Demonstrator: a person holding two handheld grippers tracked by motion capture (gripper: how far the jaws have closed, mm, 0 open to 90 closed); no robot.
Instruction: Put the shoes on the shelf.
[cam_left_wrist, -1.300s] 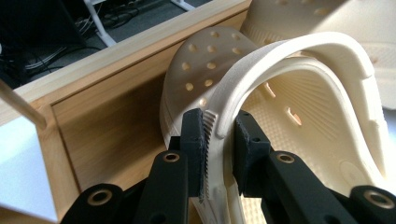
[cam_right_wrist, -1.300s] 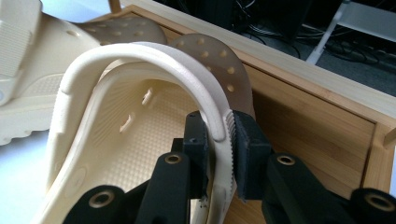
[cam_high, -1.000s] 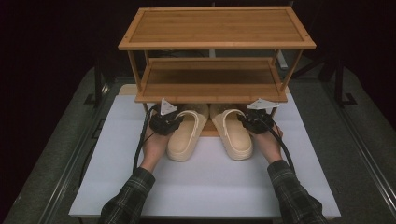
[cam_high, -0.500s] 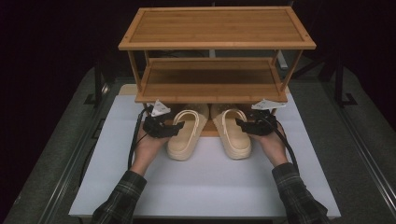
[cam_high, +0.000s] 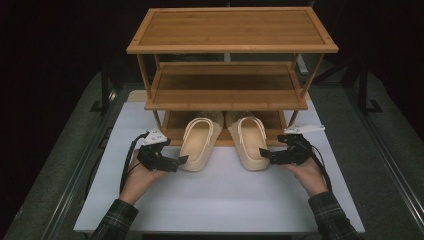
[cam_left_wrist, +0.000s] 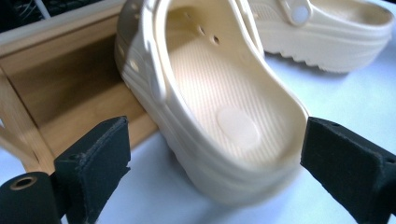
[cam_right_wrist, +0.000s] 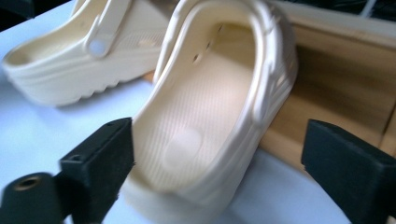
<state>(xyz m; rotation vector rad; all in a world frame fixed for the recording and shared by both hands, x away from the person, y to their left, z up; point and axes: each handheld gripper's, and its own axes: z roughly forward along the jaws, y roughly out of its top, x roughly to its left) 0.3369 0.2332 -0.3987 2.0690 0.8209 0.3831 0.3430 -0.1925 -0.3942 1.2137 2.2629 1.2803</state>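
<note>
Rack stands at 12 o'clock on the table. Two clogs side by side, toes under it: one at 11, other at 1.

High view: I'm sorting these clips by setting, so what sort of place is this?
Probably a staged recording bench, not a home: a bare white table against a dark backdrop holds only a bamboo shoe rack and a pair of cream clogs, each faced by a handheld gripper.
</note>
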